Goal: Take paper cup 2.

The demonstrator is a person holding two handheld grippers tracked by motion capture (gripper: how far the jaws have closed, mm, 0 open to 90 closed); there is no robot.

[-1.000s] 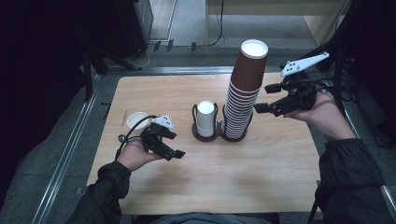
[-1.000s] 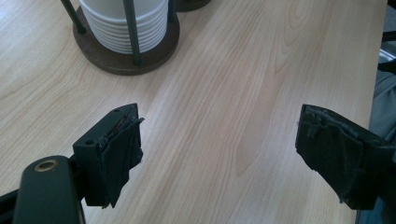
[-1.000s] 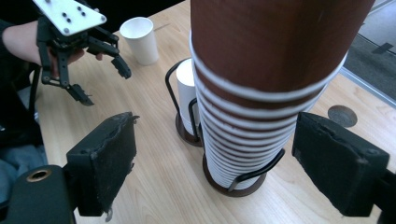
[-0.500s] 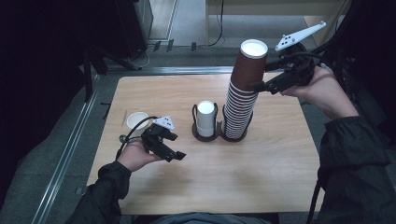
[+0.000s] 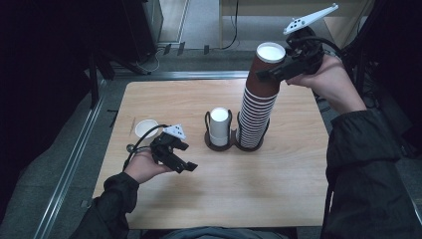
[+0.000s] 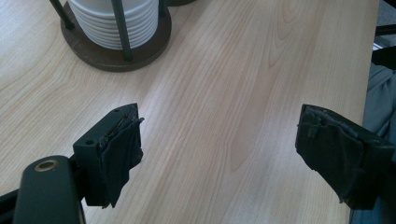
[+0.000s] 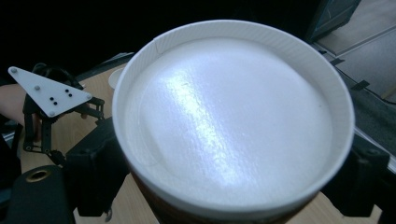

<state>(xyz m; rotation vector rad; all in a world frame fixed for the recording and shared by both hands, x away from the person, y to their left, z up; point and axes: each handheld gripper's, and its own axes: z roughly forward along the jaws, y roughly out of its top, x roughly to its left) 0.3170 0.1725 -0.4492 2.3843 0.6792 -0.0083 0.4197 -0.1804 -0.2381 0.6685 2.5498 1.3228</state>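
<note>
- The right tool (image 5: 266, 74) was at the top of the tall stack of brown cups (image 5: 256, 112), its jaws set one on each side of the top cup (image 7: 231, 121) just under the rim; whether the pads were already pressing on it I could not tell.
- The stack stood in the right ring of a dark holder (image 5: 234, 142) near the middle of the surface (image 5: 199, 199).
- The left tool (image 5: 176, 158) hovered low over bare wood, jaws apart and holding nothing.
- Likely risk: a sideways tug would tip the tall, slightly leaning stack, since only the holder's low posts steadied its foot.
- Another: tightly nested cups could come up together, or a hard squeeze could crush the paper rim.
- The short stack of white lids (image 5: 219, 124) sat in the left ring just beside the stack, so a toppling stack could knock it.
- A single white lid (image 5: 146, 128) lay near the left tool, well apart from the stack.
</note>
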